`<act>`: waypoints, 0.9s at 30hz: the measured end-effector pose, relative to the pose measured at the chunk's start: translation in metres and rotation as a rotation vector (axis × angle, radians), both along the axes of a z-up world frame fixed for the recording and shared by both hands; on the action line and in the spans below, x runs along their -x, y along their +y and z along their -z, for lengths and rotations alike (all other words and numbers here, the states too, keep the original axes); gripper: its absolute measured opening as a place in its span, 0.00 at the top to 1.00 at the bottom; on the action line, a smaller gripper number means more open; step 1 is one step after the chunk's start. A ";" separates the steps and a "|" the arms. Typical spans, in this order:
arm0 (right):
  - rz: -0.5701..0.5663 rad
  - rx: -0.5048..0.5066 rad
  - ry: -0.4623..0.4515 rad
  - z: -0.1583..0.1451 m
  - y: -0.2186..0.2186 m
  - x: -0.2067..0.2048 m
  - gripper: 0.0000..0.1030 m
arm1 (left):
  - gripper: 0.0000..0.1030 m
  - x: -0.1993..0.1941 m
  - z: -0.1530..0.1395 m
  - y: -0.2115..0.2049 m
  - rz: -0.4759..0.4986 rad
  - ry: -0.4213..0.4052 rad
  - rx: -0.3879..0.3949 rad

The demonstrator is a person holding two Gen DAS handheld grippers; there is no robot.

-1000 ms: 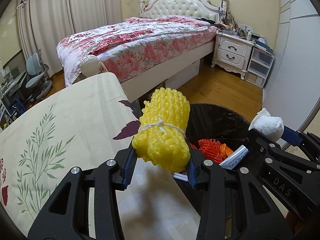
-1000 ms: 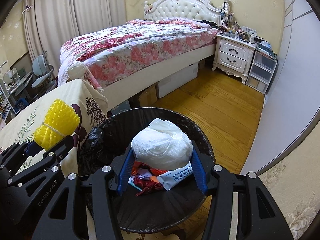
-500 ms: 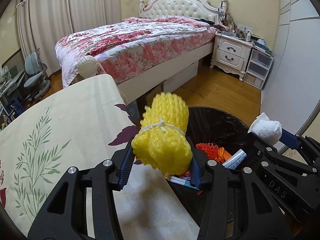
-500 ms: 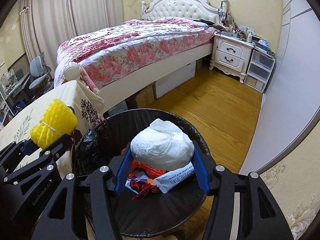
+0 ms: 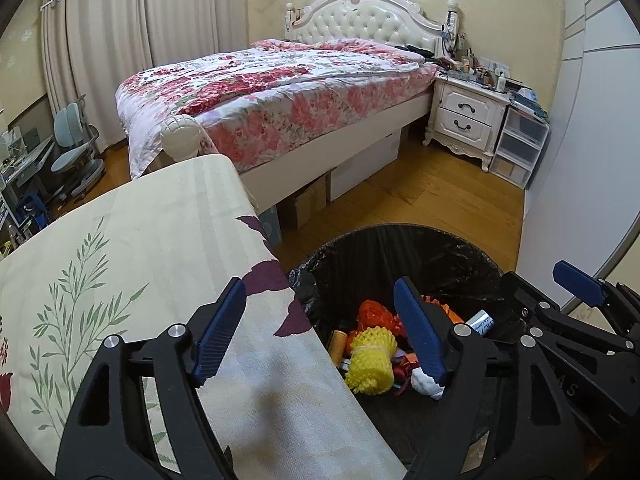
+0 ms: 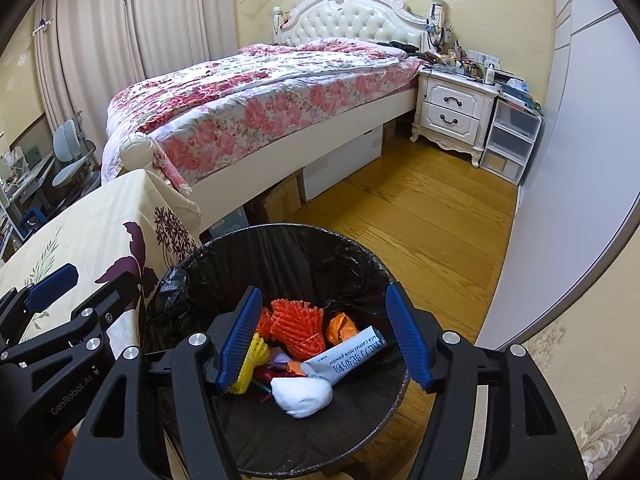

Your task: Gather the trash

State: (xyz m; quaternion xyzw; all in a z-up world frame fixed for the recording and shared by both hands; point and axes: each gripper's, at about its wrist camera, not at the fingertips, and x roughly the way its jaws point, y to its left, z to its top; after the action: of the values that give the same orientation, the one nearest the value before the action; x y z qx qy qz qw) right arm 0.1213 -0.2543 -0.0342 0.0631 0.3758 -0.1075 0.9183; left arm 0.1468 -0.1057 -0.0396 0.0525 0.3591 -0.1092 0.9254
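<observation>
A black-lined trash bin (image 5: 400,232) (image 6: 280,228) stands on the floor beside the table. Above its left rim my left gripper (image 5: 319,283) is open, its jaws still widening, with nothing between them. The yellow foam net bundle (image 5: 370,360) (image 6: 252,364) lies loose in the bin. Directly over the bin my right gripper (image 6: 322,290) is open too, its jaws still spreading and empty. The white tissue wad (image 6: 302,396) (image 5: 424,382) rests on the trash below it, beside an orange foam net (image 6: 298,328) and a milk powder sachet (image 6: 344,356).
A table with a leaf-print cloth (image 5: 140,240) borders the bin on the left. Beyond are a bed with a floral quilt (image 5: 280,92), cardboard boxes (image 5: 308,204) under it, a white nightstand (image 5: 464,116), plastic drawers (image 5: 516,144) and wooden floor (image 6: 420,220). An office chair (image 5: 74,152) sits far left.
Both grippers have opened. The yellow foam bundle has dropped out of the left one and the white wad out of the right one, and both now lie in the bin.
</observation>
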 end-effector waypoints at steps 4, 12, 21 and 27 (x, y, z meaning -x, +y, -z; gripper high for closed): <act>0.013 -0.001 -0.014 -0.005 0.000 0.006 0.33 | 0.23 0.004 -0.006 0.007 -0.011 -0.020 0.008; 0.001 0.004 -0.038 -0.012 0.016 0.026 0.31 | 0.19 0.027 -0.015 0.023 -0.023 -0.046 0.008; -0.033 0.039 -0.059 -0.019 0.038 0.051 0.29 | 0.19 0.057 -0.022 0.050 -0.056 -0.061 0.023; -0.057 0.049 -0.069 -0.023 0.048 0.065 0.28 | 0.19 0.073 -0.022 0.066 -0.076 -0.064 0.024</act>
State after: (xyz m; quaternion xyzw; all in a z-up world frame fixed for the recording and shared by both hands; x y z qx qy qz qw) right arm 0.0567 -0.2060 -0.0108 0.0338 0.3427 -0.0883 0.9347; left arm 0.0740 -0.0395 -0.0173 0.0311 0.3299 -0.0766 0.9404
